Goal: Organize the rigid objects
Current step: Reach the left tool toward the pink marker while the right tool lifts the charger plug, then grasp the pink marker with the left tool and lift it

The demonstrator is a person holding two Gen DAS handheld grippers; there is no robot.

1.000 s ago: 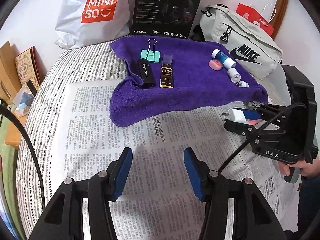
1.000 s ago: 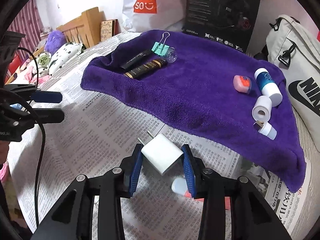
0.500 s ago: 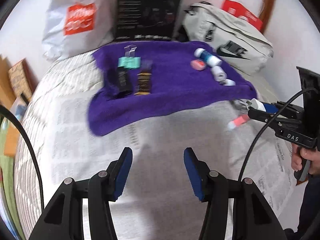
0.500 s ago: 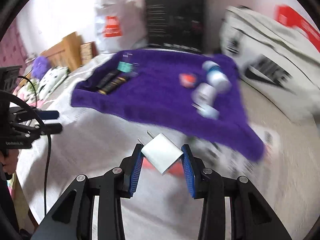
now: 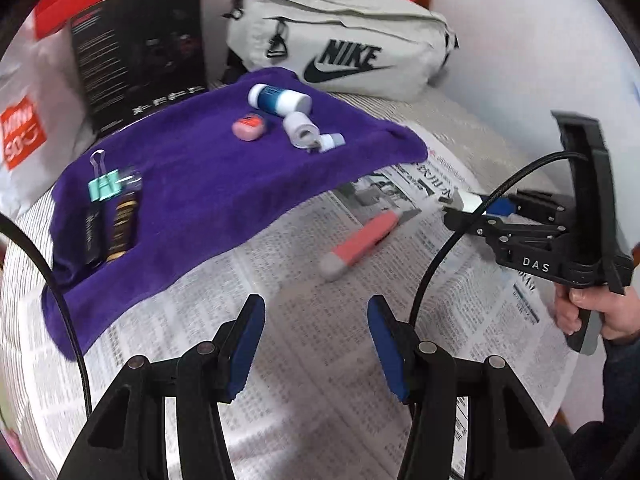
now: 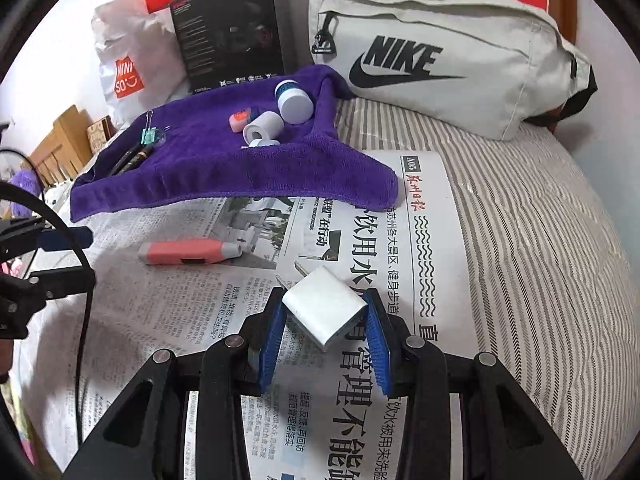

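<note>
Left gripper (image 5: 316,344) and right gripper (image 6: 325,344): black linkage frames fitted with blue ribbed pads and silver pivot pins. White "DAS" lettering is printed on the right frame. A black cable is routed alongside. A dark sleeve (image 5: 618,364) is worn.

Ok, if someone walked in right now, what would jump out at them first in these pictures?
Probably the white cube-shaped plug charger clamped in the right gripper over the spread newspaper. Next, the crumpled purple towel behind it, carrying small bottles and a clip, and the pink pen-shaped device lying alone on the newspaper. The left gripper is open and empty.
</note>
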